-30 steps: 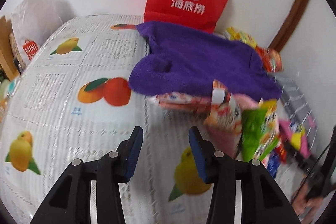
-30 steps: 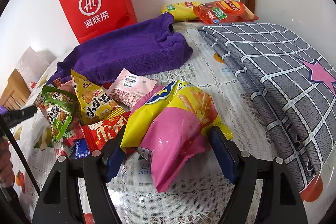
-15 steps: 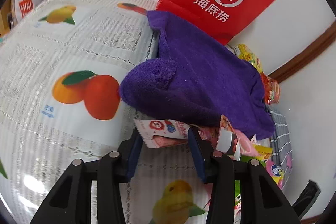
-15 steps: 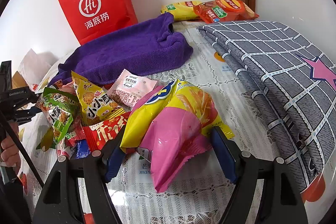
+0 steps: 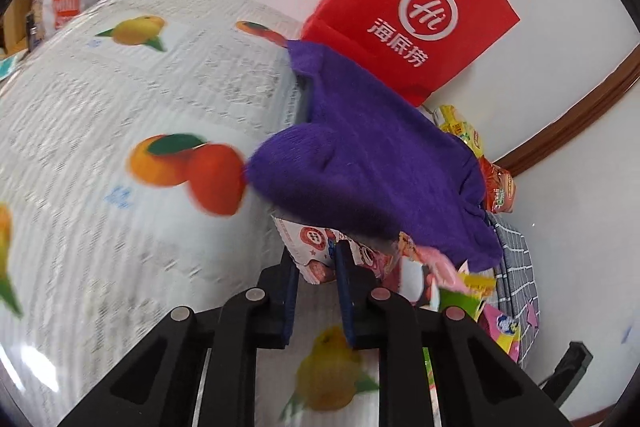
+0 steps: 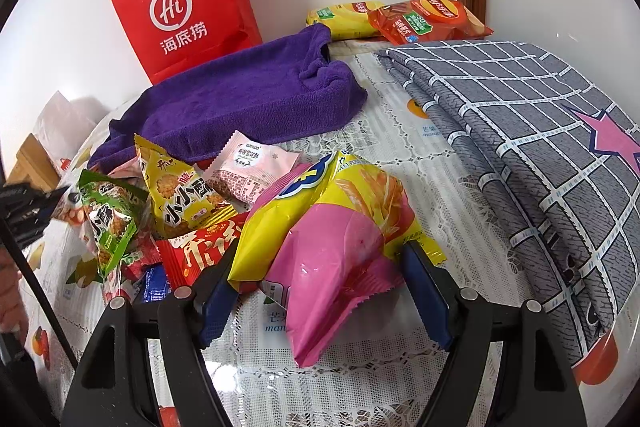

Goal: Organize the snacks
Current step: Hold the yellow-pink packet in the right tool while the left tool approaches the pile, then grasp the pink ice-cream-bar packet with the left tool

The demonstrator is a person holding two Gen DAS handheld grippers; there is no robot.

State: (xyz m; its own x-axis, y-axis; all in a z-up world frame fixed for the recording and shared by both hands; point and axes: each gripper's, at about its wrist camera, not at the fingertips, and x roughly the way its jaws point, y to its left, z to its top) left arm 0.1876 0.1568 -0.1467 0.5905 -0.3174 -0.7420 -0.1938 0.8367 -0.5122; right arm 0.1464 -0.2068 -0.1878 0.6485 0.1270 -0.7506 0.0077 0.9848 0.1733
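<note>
A heap of snack packets lies on the fruit-print tablecloth point(image 6: 400, 123). In the left wrist view my left gripper point(image 5: 316, 267) has its jaws closed narrowly on a white and red snack packet point(image 5: 310, 245) at the edge of the purple towel point(image 5: 372, 163). In the right wrist view my right gripper point(image 6: 316, 267) grips a big yellow and pink chip bag point(image 6: 332, 227) between its pads. Beside it lie a yellow cracker packet point(image 6: 176, 191), a green packet point(image 6: 108, 215), a red packet point(image 6: 204, 247) and a pale pink packet point(image 6: 248, 167).
A red paper bag point(image 6: 184, 11) stands against the wall behind the purple towel point(image 6: 244, 99). Two chip bags point(image 6: 400, 19) lie at the back right. A folded grey checked cloth point(image 6: 520, 139) covers the right side. My left gripper shows at the left edge point(image 6: 24, 203).
My left gripper moved forward to the white and red packet and closed its jaws on it. My right gripper stayed put, holding the chip bag.
</note>
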